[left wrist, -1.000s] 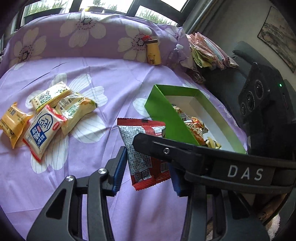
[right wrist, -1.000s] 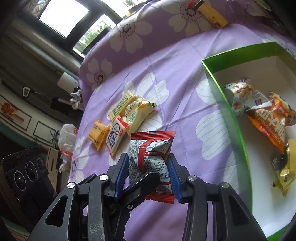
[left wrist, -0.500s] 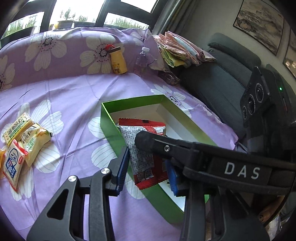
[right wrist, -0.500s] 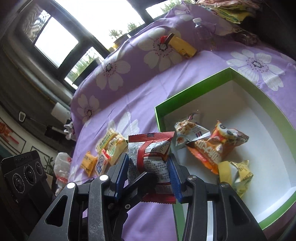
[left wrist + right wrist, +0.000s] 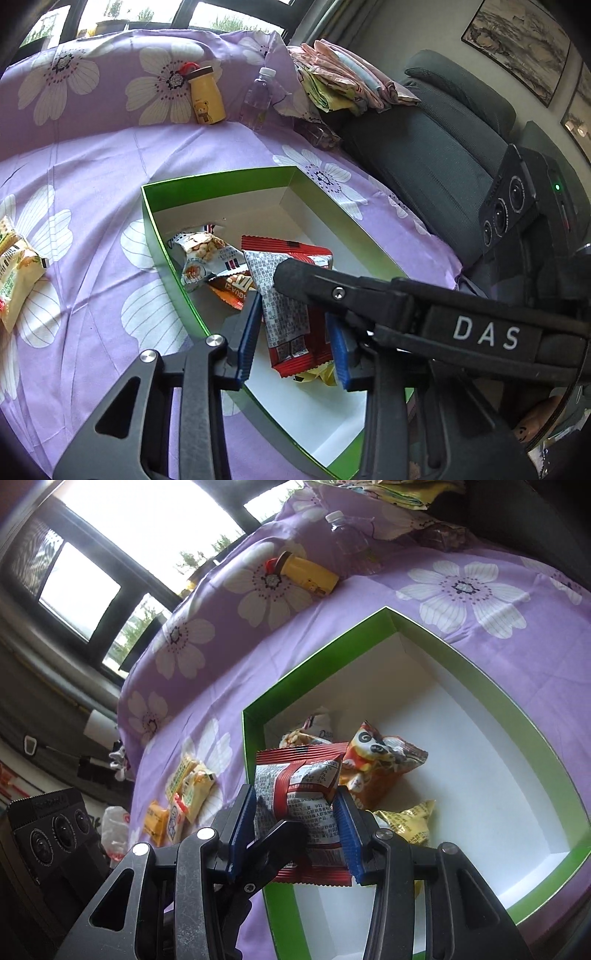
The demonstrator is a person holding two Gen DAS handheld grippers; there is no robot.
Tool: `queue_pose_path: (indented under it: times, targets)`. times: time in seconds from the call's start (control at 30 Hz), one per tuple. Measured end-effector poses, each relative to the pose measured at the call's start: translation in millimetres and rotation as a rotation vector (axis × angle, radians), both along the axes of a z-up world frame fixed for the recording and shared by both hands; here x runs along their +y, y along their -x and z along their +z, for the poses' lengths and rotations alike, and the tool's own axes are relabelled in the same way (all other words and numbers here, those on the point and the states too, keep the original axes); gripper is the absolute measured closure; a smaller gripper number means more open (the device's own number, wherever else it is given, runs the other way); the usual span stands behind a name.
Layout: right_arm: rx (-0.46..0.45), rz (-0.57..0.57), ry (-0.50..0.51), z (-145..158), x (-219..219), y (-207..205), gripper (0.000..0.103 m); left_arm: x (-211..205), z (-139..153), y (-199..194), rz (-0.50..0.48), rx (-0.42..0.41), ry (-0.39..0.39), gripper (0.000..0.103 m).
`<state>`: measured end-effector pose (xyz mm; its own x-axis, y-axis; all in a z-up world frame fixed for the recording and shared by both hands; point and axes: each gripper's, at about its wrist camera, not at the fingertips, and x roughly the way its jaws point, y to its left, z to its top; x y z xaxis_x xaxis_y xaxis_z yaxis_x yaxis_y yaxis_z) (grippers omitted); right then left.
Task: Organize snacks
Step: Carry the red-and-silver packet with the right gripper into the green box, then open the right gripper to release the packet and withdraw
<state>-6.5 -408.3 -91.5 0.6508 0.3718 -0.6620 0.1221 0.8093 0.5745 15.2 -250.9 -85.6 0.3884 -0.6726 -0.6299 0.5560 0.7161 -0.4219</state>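
Observation:
My right gripper (image 5: 300,821) is shut on a red and grey snack packet (image 5: 300,781) and holds it over the near corner of the green box (image 5: 255,716). The box has a white floor and holds a few snack bags, among them an orange panda bag (image 5: 380,766) and a yellow bag (image 5: 406,821). In the left wrist view my left gripper (image 5: 293,334) is open, its blue pads on either side of the same packet (image 5: 291,291) without pressing it, above the box (image 5: 162,236). The right gripper's black finger crosses in front.
Several loose snack packets (image 5: 186,794) lie on the purple flowered cloth left of the box; two show in the left wrist view (image 5: 16,273). A yellow bear bottle (image 5: 207,98) and a clear water bottle (image 5: 258,98) stand at the back. A grey sofa (image 5: 436,155) is on the right.
Both grippers have moved right with the red packet, from above the cloth to above the green box. The loose packets have slid to the left edge of view.

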Motion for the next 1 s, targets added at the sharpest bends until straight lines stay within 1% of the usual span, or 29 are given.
queue_pose_path:
  times: [0.17, 0.3, 0.5, 0.6, 0.63, 0.7, 0.73, 0.77, 0.83, 0.87, 0.93, 1.0]
  targets:
    - [0.033, -0.012, 0.001, -6.3, -4.3, -3.1, 0.057, -4.1, -7.0, -5.1, -0.004, 0.036, 0.005, 0.069]
    - [0.049, -0.022, 0.025, -7.4, -4.5, -3.8, 0.057, -4.0, -12.2, -7.6, 0.002, 0.069, 0.022, 0.069]
    - [0.073, -0.035, 0.040, -10.4, -5.4, -4.1, 0.057, -6.8, -15.6, -6.2, -0.002, 0.081, 0.016, 0.067]
    - [0.078, -0.046, 0.047, -9.9, -6.2, -3.7, 0.057, -4.6, -17.4, -7.8, 0.005, 0.107, 0.019, 0.066]
    - [0.079, -0.053, 0.049, -9.4, -6.5, -3.4, 0.056, -2.3, -17.5, -8.3, 0.008, 0.116, 0.029, 0.064]
    - [0.071, -0.063, 0.067, -6.1, -6.0, -1.7, 0.052, 4.6, -14.9, -7.8, 0.014, 0.124, 0.058, 0.058]
    - [0.059, -0.067, 0.075, -3.9, -5.5, -0.8, 0.046, 8.5, -12.6, -7.2, 0.016, 0.124, 0.074, 0.053]
    - [0.047, -0.069, 0.081, -1.7, -4.8, 0.3, 0.039, 12.4, -9.9, -6.4, 0.023, 0.123, 0.082, 0.043]
    - [0.025, -0.068, 0.086, 2.2, -2.8, 2.1, 0.032, 20.9, -4.1, -3.6, 0.035, 0.108, 0.080, 0.039]
    - [0.011, -0.064, 0.086, 4.4, -1.4, 2.9, 0.028, 25.8, -1.0, -2.0, 0.037, 0.099, 0.082, 0.034]
    - [-0.009, -0.061, 0.098, 9.0, 2.3, 4.6, 0.025, 38.1, 4.3, 0.4, 0.061, 0.087, 0.073, 0.025]
    - [-0.027, -0.059, 0.114, 13.1, 7.7, 5.4, 0.024, 54.4, 9.2, 2.7, 0.090, 0.075, 0.075, 0.024]
